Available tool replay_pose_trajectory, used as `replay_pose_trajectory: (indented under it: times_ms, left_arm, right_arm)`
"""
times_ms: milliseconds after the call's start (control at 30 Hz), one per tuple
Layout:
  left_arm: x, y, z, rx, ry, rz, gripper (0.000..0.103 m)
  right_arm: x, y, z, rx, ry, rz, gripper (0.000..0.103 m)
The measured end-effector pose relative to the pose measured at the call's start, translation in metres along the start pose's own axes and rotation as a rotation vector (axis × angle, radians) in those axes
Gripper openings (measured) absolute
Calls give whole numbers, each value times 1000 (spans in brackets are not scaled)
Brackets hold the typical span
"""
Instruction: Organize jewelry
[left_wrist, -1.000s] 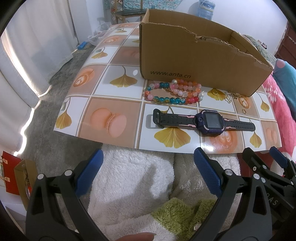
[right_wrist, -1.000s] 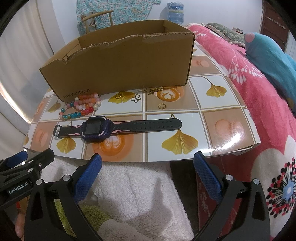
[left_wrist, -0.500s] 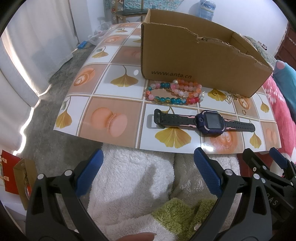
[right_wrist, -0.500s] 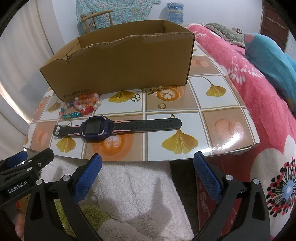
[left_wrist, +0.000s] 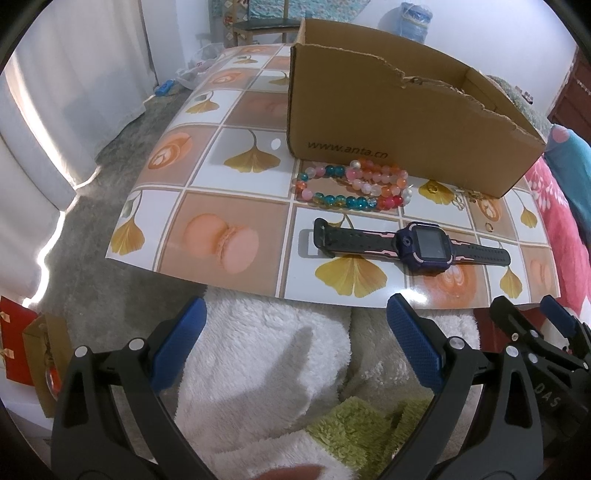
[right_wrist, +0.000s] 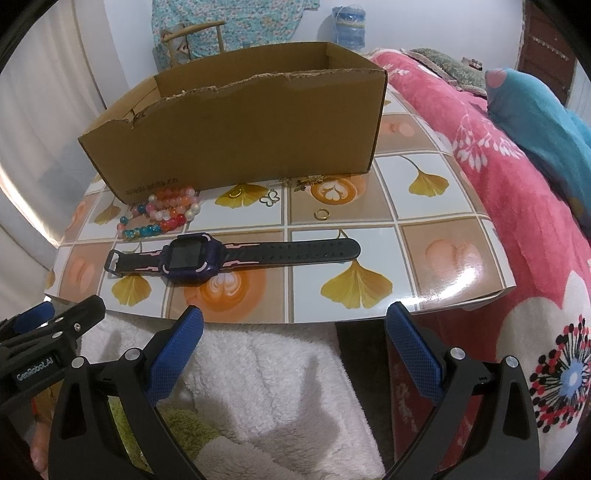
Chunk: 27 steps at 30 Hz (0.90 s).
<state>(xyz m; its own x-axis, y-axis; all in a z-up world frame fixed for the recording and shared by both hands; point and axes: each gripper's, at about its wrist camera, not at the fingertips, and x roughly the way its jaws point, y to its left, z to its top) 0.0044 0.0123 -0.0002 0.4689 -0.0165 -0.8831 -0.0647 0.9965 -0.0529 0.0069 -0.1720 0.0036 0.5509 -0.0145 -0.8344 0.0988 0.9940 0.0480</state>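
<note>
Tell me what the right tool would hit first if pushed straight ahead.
Probably the near edge of the patterned table mat, then the watch strap lying across it. The open right tool sits over white fleece; its height relative to the mat is unclear.

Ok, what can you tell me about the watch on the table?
The watch is a chunky smartwatch with a dark purple case, pink trim and a dark, blank screen. Its black, rubbery-looking strap lies unbuckled and stretched flat, buckle end to the left, holed end to the right. It rests on the patterned tabletop, apart from the bead bracelets, untouched by either gripper.
</note>
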Motion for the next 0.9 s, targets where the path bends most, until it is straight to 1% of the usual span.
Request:
replay_pose_trajectory:
  times_ms: [100, 233, 300, 367, 433, 467, 500, 567, 633, 667, 700, 767, 833, 867, 900]
  left_arm:
    - [2, 2, 1, 5, -5, -3, 94]
    - [6, 7, 1, 12, -9, -22, 94]
    - [7, 7, 2, 25, -19, -32, 95]
    - [9, 7, 5, 58, -35, -47, 94]
    - [7, 8, 7, 83, -61, -57, 95]
    - [6, 8, 10, 106, -80, -62, 94]
    - [5, 7, 12, 131, -98, -77, 95]
    - [1, 6, 16, 181, -136, -136, 95]
    - [-2, 7, 19, 223, -175, -215, 95]
    - [-4, 6, 21, 246, -191, -266, 95]
    - [-5, 5, 23, 267, -196, -311, 95]
    - [-5, 2, 27, 310, -196, -368, 95]
    - [-2, -6, 29, 368, -187, -396, 95]
    - [1, -11, 29, 405, -189, -392, 95]
    - [4, -16, 29, 438, -198, -368, 95]
  right_arm:
    - [-2, -3, 2, 0, -10, 4, 96]
    - [-5, -3, 8, -44, -48, -48, 96]
    - [-8, -5, 11, -65, -78, -46, 96]
    - [-9, -10, 15, -75, -96, -28, 96]
    - [-11, -12, 19, -107, -118, 15, 96]
    - [-13, -12, 21, -149, -135, 64, 96]
    - [-13, -11, 22, -179, -144, 90, 96]
    - [-13, -6, 26, -263, -155, 136, 96]
    - [-11, 0, 29, -355, -157, 150, 96]
    - [-9, 4, 29, -390, -153, 161, 96]
    - [-7, 8, 31, -433, -143, 187, 96]
    - [-1, 13, 34, -485, -119, 234, 96]
    - [6, 15, 38, -514, -92, 273, 96]
    - [10, 17, 39, -537, -67, 305, 96]
    - [15, 19, 41, -558, -46, 323, 96]
